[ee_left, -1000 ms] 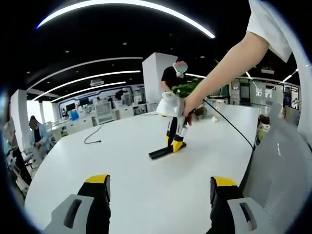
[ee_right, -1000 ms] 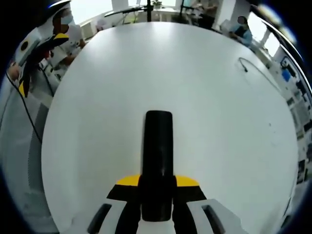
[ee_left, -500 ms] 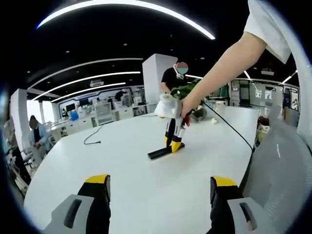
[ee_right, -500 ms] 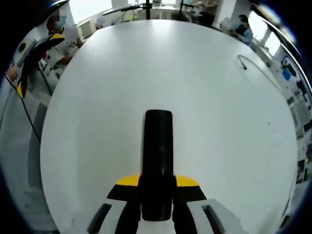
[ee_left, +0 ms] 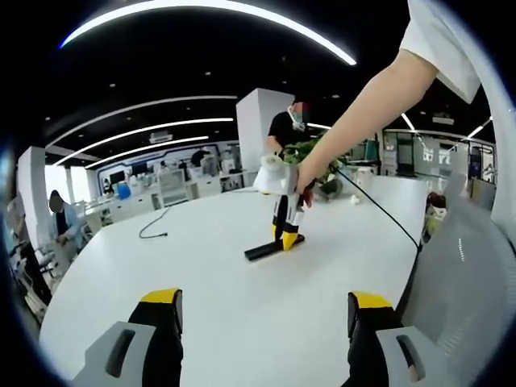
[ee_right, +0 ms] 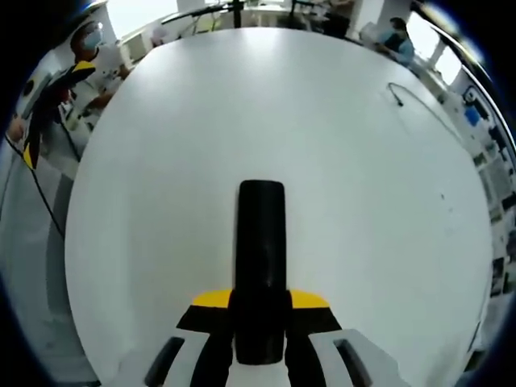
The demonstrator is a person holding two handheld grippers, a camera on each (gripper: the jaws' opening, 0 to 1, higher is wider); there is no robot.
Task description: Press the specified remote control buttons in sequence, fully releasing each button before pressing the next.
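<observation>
1. In the left gripper view, the left gripper (ee_left: pixel 264 322) sits at the bottom of the frame with its two yellow-tipped jaws far apart and nothing between them.
2. Near the middle of that view, the right gripper (ee_left: pixel 289 235) points down at the black remote control (ee_left: pixel 268 248), which lies flat on the white table (ee_left: pixel 201 266).
3. A person's hand (ee_left: pixel 310 171) holds the right gripper from above.
4. In the right gripper view, the right gripper (ee_right: pixel 260 310) has its jaws squeezed on the near end of the remote control (ee_right: pixel 260 242), at the lower middle of the frame.
5. A black cable (ee_right: pixel 399 95) lies on the table (ee_right: pixel 363 201) at the upper right.
</observation>
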